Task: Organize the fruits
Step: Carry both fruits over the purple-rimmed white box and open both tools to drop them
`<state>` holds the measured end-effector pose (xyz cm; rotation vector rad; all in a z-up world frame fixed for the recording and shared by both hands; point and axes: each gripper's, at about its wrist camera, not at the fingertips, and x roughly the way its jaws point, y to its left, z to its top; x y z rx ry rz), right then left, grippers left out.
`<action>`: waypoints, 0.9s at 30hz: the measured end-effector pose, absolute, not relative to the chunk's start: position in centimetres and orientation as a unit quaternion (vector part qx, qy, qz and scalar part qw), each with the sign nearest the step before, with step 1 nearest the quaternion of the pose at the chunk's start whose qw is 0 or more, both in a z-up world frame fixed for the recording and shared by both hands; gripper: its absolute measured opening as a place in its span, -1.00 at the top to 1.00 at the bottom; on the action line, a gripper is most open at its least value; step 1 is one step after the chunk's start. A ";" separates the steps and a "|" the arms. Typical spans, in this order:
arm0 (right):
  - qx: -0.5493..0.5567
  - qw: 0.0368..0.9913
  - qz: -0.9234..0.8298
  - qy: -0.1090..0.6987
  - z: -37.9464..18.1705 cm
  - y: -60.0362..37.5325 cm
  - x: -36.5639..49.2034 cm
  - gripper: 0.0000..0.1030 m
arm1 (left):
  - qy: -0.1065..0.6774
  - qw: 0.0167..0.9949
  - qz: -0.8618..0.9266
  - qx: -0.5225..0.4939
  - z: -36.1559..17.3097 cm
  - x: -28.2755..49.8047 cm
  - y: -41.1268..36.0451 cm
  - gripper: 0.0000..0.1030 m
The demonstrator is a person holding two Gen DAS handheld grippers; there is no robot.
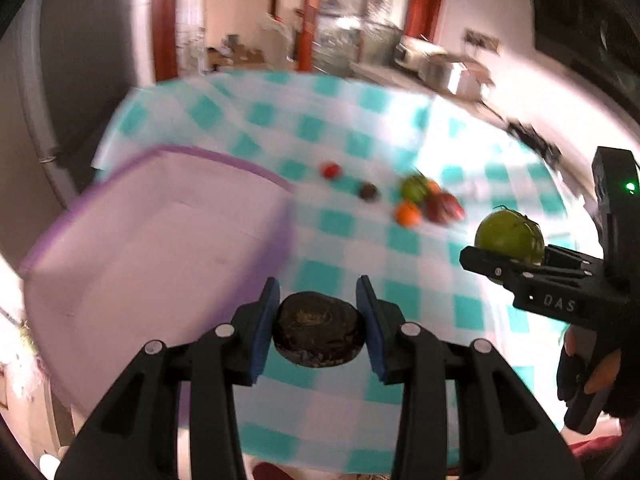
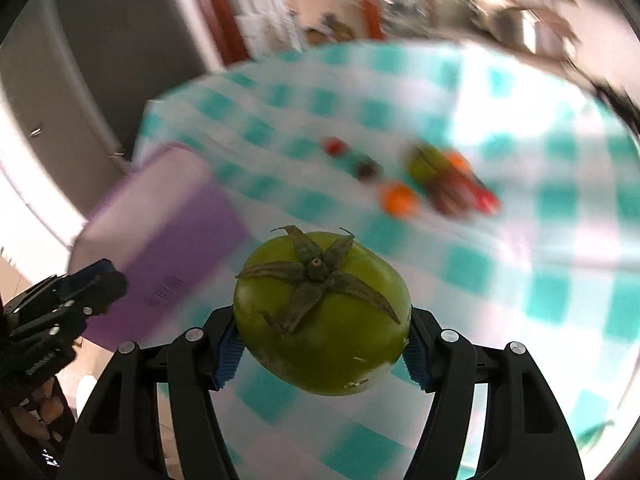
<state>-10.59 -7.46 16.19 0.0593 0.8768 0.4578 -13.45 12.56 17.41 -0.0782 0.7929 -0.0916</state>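
My left gripper [image 1: 318, 326] is shut on a dark brown, flattened round fruit [image 1: 318, 334], held in the air over the checked tablecloth [image 1: 360, 128]. My right gripper [image 2: 322, 342] is shut on a green tomato [image 2: 322, 320] with a dried star-shaped calyx; it also shows at the right of the left wrist view as the green tomato [image 1: 510, 236]. A pale purple-rimmed container [image 1: 152, 248] lies at the left, just beyond my left fingers, its inside bare. On the cloth farther off lie a small red fruit [image 1: 331, 170], a dark fruit [image 1: 369, 191], an orange one [image 1: 408, 214], a green one [image 1: 414, 188] and a dark red one [image 1: 444, 208].
The round table with the teal-and-white cloth ends at a far edge [image 1: 248, 76]; a doorway and a counter with metal pots [image 1: 460, 72] lie behind it. A grey wall with a pipe [image 1: 36, 112] stands at the left. A hand [image 1: 600, 372] grips the right tool. The background is motion-blurred.
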 end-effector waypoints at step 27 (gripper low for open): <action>-0.262 0.721 0.255 0.589 7.7 25.1 1.3 -0.26 | 0.595 0.795 0.112 -0.035 8.3 -5.9 31.7 0.22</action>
